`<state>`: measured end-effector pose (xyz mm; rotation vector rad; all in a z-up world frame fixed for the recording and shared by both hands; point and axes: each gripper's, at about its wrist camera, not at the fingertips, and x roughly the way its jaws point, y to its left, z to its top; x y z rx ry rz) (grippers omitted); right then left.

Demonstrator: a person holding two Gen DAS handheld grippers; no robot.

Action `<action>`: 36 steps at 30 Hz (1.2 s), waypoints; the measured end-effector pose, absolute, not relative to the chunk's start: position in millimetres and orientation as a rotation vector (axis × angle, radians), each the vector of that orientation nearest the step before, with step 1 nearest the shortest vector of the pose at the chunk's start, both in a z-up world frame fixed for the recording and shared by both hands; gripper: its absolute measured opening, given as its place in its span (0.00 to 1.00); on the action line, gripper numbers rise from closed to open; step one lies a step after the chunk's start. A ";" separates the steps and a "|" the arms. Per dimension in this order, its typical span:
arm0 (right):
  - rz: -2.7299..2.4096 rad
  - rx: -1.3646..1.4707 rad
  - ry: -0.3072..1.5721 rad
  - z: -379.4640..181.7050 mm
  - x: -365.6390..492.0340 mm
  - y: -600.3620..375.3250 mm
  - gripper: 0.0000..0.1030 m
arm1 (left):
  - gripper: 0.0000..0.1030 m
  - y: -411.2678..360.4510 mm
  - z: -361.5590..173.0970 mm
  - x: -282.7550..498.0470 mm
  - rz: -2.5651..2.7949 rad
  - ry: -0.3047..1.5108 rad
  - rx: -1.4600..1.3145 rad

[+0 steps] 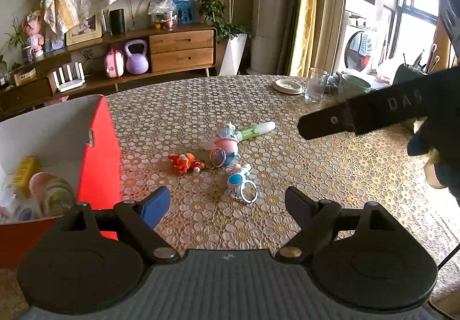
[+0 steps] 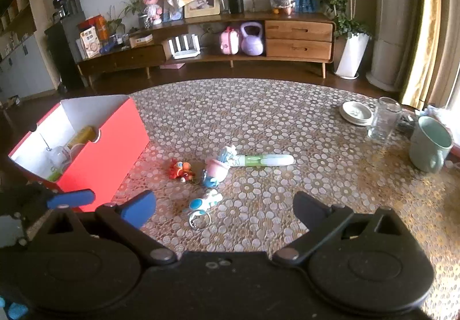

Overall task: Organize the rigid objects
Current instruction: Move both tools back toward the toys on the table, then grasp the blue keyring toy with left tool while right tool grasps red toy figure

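- Nearest the lens, left claw (image 1: 227, 206): jaws spread wide, nothing between them, one blue pad (image 1: 156, 205) and one black, hovering over the patterned tablecloth (image 1: 316, 176).
- Just ahead of the left claw, slightly toward the black jaw: blue-and-white keychain figure (image 1: 238, 176) lying flat, its metal ring (image 1: 248, 190) nearest the jaws.
- Further ahead: pink-and-blue figure (image 1: 227, 144) with a round pink ring, touching or nearly touching the green-and-white tube (image 1: 256, 129) that stretches away to the right.
- Ahead and toward the blue-pad side: orange toy (image 1: 185, 163), close beside the pink-and-blue figure.
- Left of the blue pad: red box (image 1: 100, 147), open at the top, white inside, already holding a yellow carton and several pale round items.
- Right claw (image 2: 224, 212): likewise spread wide and empty, same toys just ahead of it, keychain ring closest.
- Seen from the left claw's camera, one black finger of the right claw reaching in from the right, above the table and well clear of the toys.
- Far right of both claws, well apart from the toys: clear glass (image 2: 383, 120), white dish (image 2: 355, 113), pale green mug (image 2: 429, 144).
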<state>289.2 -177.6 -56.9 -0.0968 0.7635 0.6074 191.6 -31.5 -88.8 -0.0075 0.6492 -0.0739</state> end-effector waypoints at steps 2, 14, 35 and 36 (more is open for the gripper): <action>0.606 -0.104 0.774 -60.6 298.7 -173.5 0.97 | 0.85 -34.2 -96.3 198.3 -0.072 0.648 0.007; 0.584 -0.077 0.843 -87.2 352.7 -142.6 0.91 | 0.85 -44.7 -127.1 239.4 -0.091 0.667 0.052; 0.732 -0.135 0.899 -94.6 382.3 -69.5 0.72 | 0.79 -45.4 -157.8 270.8 -0.130 0.690 0.038; 0.755 -0.160 0.902 -96.1 380.5 -63.2 0.72 | 0.79 -45.8 -158.7 271.5 -0.129 0.687 0.039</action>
